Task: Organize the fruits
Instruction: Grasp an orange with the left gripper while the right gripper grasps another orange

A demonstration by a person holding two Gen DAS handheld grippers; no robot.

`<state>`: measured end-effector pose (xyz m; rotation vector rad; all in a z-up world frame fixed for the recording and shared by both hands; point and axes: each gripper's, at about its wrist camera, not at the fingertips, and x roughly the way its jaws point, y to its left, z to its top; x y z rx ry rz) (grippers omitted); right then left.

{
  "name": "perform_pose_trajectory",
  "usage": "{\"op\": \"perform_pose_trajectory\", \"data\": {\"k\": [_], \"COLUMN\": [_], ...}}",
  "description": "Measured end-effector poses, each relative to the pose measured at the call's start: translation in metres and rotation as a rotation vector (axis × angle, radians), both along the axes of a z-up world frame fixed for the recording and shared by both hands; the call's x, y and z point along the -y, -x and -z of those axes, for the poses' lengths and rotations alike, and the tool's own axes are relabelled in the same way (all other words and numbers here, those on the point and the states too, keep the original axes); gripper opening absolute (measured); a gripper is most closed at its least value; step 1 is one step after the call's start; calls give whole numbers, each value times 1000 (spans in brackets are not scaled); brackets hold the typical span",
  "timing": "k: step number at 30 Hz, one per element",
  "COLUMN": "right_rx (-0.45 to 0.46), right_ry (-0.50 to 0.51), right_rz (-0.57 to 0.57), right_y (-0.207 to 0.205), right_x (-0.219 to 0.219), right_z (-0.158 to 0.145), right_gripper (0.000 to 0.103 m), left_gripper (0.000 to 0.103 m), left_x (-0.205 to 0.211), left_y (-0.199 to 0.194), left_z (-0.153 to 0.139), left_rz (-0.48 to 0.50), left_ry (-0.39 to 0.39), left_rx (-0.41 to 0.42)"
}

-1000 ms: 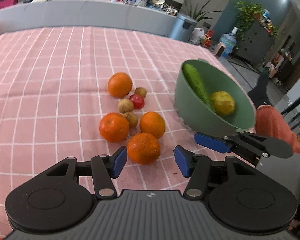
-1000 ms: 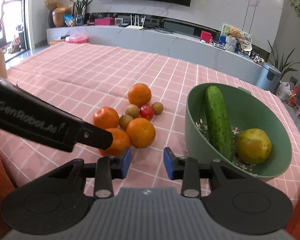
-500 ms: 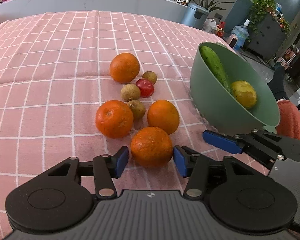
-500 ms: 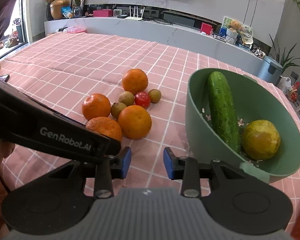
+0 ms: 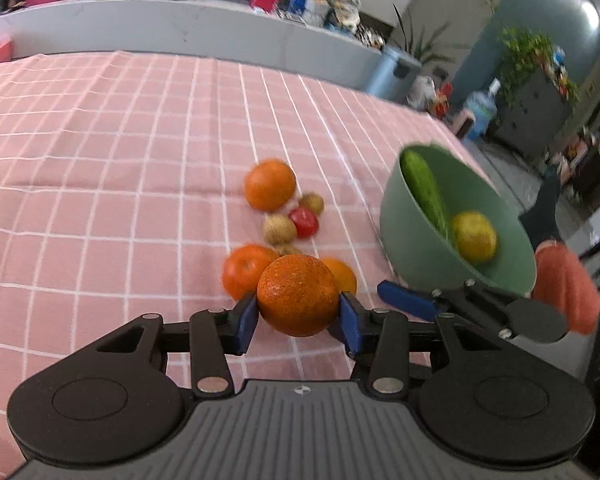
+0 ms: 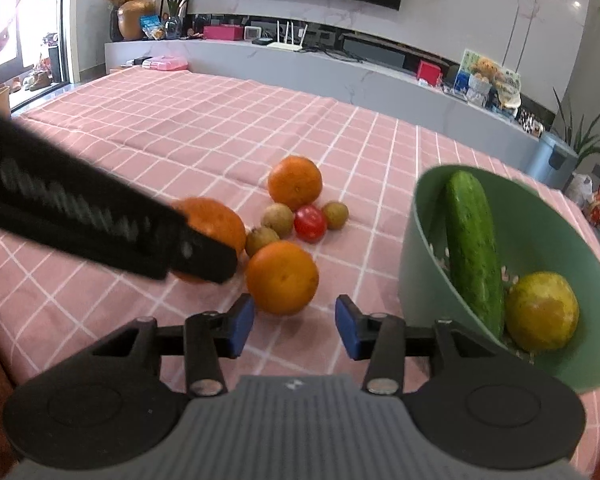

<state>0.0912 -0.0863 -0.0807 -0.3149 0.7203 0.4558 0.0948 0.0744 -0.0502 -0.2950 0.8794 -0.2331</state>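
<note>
My left gripper point(image 5: 298, 315) is closing its jaws, and the blue pads press on both sides of an orange point(image 5: 298, 294) held just above the pink checked cloth. Two more oranges point(image 5: 244, 274) lie behind it and a third orange point(image 5: 270, 185) lies farther back. A red tomato point(image 6: 310, 222) and small brown fruits point(image 6: 278, 220) lie among them. My right gripper point(image 6: 295, 324) is opening with nothing between its pads; an orange point(image 6: 282, 278) lies just beyond its fingertips. The green bowl point(image 6: 420, 280) on the right holds a cucumber point(image 6: 474, 256) and a yellow-green citrus point(image 6: 542, 312).
The left gripper's black body point(image 6: 100, 224) crosses the right wrist view from the left and hides part of an orange. An orange sleeve point(image 5: 566, 292) shows beside the bowl. The table's right edge runs close behind the bowl. A grey counter point(image 6: 300, 72) stands beyond the table.
The left gripper's jaws closed onto the nearest orange and raised it off the cloth. The right gripper's jaws have spread wider.
</note>
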Motion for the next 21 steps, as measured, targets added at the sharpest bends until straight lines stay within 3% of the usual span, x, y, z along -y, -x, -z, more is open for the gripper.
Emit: {"op": "perform_pose_trajectory", "data": {"k": [6,21], "right_rx": [9,-19], "right_ry": [3,-22], "right_rz": [-17,-37], "right_y": [-8,-8], "right_x": [-12,-14], "right_z": [2,-1], "right_gripper": [43,39], "left_gripper": [49,49], "left_x": [-11,-12], "left_y": [-1,3], "left_z": [-4,-10], "left_rz": [-49,-61], "left_ry": [5,-7], "left_rx": [5,11]}}
